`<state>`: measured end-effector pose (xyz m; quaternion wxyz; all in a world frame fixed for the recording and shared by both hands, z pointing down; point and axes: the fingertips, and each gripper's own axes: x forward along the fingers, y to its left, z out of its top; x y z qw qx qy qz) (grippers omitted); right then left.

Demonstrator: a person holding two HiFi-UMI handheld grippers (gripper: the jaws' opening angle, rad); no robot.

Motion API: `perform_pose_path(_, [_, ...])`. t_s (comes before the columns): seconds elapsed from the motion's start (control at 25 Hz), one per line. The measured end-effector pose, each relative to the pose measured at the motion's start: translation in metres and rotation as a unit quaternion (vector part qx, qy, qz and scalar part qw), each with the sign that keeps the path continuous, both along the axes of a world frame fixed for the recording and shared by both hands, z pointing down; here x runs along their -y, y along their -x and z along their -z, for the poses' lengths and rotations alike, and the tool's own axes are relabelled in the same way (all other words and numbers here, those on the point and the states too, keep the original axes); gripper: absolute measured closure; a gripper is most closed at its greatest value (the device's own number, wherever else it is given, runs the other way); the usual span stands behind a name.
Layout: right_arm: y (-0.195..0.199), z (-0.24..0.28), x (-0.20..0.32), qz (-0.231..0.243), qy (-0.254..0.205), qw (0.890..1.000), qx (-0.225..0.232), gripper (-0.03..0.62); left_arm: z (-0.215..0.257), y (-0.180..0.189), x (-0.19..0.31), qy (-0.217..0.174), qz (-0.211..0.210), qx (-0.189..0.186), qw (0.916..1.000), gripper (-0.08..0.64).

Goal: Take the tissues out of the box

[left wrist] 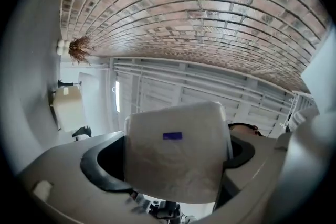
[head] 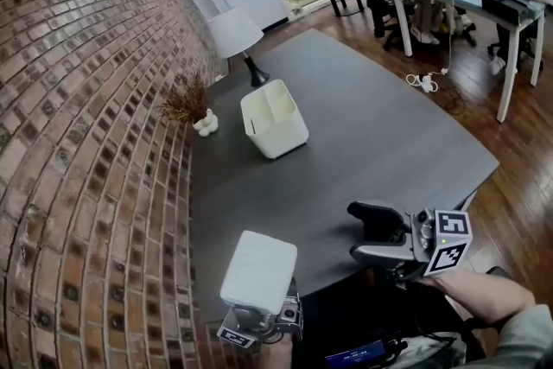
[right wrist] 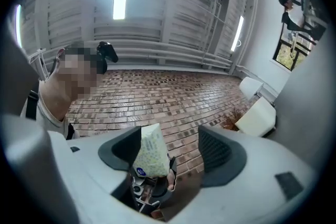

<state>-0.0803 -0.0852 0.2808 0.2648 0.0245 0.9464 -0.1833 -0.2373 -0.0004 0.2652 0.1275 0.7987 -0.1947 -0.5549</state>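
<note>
Our left gripper (head: 260, 308), near left, clamps a tissue pack (head: 259, 270); our right gripper (head: 380, 235), near right, hovers, jaws apart.

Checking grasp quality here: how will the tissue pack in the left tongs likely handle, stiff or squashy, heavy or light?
Probably light: the left tongs alone hold the tissue pack clear of the table. Likely squashy, since it looks like film-wrapped paper with rounded corners. The crinkled film may be slippery, so it could slide in a loose grip.
</note>
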Motion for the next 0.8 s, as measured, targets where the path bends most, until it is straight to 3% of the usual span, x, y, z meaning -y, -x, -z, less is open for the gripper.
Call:
perform_pose_path(0.24, [0.003,-0.010,-0.014,0.015,-0.018,1.000,-0.018,0.238,-0.016,-0.029,-0.009,0.012,-0.026,0.043,0.9987,0.049])
perform_pose_path(0.36, [0.000,-0.010,-0.011,0.013,-0.038,0.999,-0.012,0.238,-0.014,-0.026,-0.003,-0.005,-0.019,0.055,0.9983,0.050])
perform_pose_path(0.6, [0.006,0.024,-0.024,0.025,-0.077,0.997,-0.016,0.238,0.024,-0.020,-0.006,-0.027,-0.003,0.056,0.9980,0.049])
perform_pose_path(0.8, [0.008,0.023,-0.032,0.031,-0.049,0.998,-0.038,0.238,0.016,-0.029,-0.012,0.003,-0.007,0.030,0.9995,0.049])
